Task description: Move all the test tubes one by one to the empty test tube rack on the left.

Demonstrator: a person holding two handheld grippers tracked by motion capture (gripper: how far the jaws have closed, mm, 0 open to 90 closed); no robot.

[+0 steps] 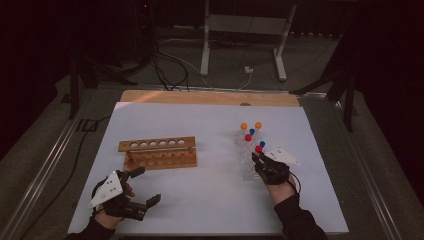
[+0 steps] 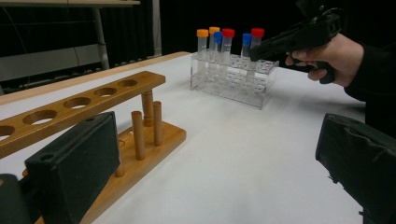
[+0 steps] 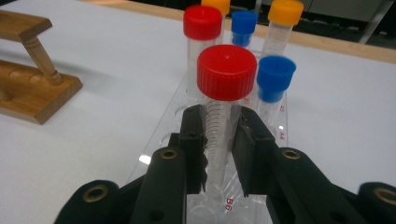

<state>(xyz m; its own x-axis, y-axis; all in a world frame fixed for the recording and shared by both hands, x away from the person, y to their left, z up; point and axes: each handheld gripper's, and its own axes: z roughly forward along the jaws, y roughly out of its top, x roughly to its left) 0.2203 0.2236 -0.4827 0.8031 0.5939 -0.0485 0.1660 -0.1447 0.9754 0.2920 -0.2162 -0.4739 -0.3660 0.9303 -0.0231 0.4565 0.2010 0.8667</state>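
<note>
We take the clear rack as our landmark. Nearest to us, well to the left of it and close to the table's front edge, our left gripper rests with its jaws spread wide and nothing between them; in the left gripper view its pads stand far apart over bare white surface. At the near end of the rack our right gripper is clenched on the red-capped tube, both pads pressed against the tube's clear wall just under the cap. The tube stands upright in the rack's nearest filled hole. Just behind it, in the same rack, stand a blue-capped tube, a second red-capped tube, another blue one and, at the far end, two orange-capped tubes. Left of the rack, well apart from it, lies the wooden rack, its holes unfilled.
</note>
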